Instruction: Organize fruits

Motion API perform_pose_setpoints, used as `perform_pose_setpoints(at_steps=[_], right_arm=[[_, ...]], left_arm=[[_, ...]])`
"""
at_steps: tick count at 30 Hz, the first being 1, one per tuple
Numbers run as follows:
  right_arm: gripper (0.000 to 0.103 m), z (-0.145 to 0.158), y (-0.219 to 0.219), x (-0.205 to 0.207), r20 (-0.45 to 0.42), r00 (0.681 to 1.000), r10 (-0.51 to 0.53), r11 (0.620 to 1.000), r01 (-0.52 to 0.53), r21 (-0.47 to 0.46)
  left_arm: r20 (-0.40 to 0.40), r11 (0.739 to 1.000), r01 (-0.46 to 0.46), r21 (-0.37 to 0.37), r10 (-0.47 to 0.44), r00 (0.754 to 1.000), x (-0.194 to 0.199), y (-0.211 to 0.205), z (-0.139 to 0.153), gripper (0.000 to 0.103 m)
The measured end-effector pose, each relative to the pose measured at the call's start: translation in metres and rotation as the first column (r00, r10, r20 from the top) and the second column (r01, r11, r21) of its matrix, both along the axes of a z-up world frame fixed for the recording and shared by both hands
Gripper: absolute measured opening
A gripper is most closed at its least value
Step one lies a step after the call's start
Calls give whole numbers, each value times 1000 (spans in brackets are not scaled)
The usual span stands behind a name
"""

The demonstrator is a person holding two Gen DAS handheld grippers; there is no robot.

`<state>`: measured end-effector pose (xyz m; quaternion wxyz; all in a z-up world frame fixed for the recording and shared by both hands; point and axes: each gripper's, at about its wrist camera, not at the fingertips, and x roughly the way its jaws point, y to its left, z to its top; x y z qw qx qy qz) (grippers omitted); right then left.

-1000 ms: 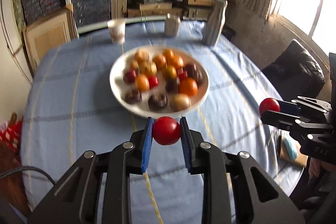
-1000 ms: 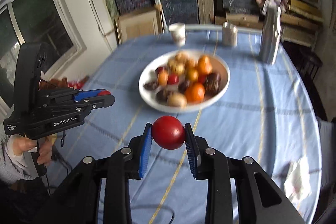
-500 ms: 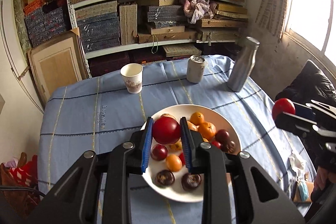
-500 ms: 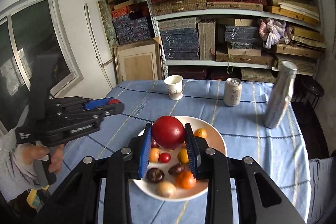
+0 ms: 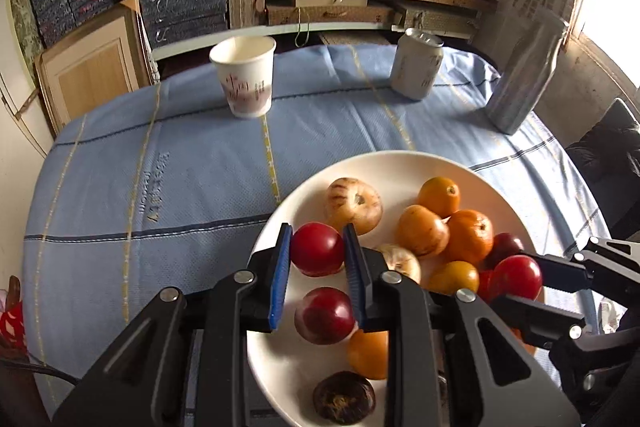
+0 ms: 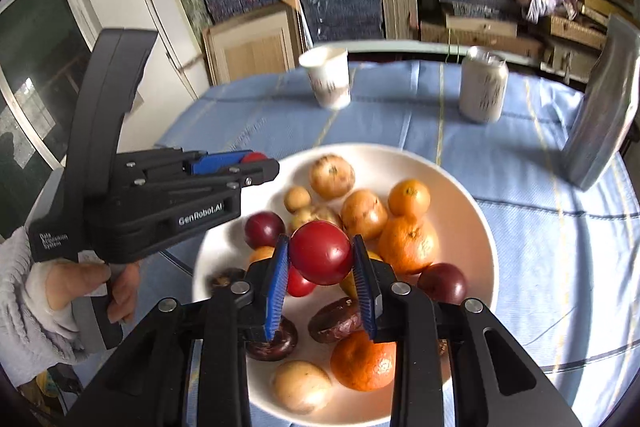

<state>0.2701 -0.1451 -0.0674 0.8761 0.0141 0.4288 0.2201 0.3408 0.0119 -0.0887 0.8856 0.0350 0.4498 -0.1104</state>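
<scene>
Tools, left and right, each clamp a red fruit, hiding plate fruits beneath (distant shelves blurred).

Readable text as I see it:
1. Left gripper, side of body: "GenRobot.AI" in white.
2. Same body, rear end: small white "Data Acquisition System".
3. Tablecloth: woven lettering, too blurred for me to read.
4. Paper cup: reddish print, illegible.
</scene>
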Motion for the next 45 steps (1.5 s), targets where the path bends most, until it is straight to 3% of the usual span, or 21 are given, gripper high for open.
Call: perform_pose_setpoints(at_steps=[7,13,17,20,22,32,34,39,45], right_arm=[[31,-21,6,17,-31,999,9,1000,-9,-9],[31,-25,11,19,-24,1000,21,1000,-21,-18],[32,-24,11,19,-30,999,19,1000,-20,-17],[39,-20,9,16,-26,1000,13,1000,-13,-6],[39,-16,7,14,-16,1000,13,1000,-13,-6],[40,28,-3,-16,59,998,-4,1000,3,19],[40,37,-6,-24,72,997,-9,1000,7,24],[47,58,-17,-54,105,994,-29,999,25,42],[48,68,-29,-94,108,993,-43,998,37,60]], left_arm=[[-34,1000,-4,-4,4,999,12,4,-26,25],[-28,1000,-15,-7,15,999,14,6,-30,26],[-30,1000,-20,-6,20,999,14,7,-30,36],[-25,1000,-15,6,15,1000,11,4,-28,47],[-5,1000,-16,21,16,1000,7,1,-23,52],[52,999,-42,13,41,998,-22,4,21,52],[64,999,-51,7,51,997,-33,6,33,52],[97,996,-85,3,84,992,-66,8,58,65],[103,994,-113,-1,113,988,-113,8,76,67]])
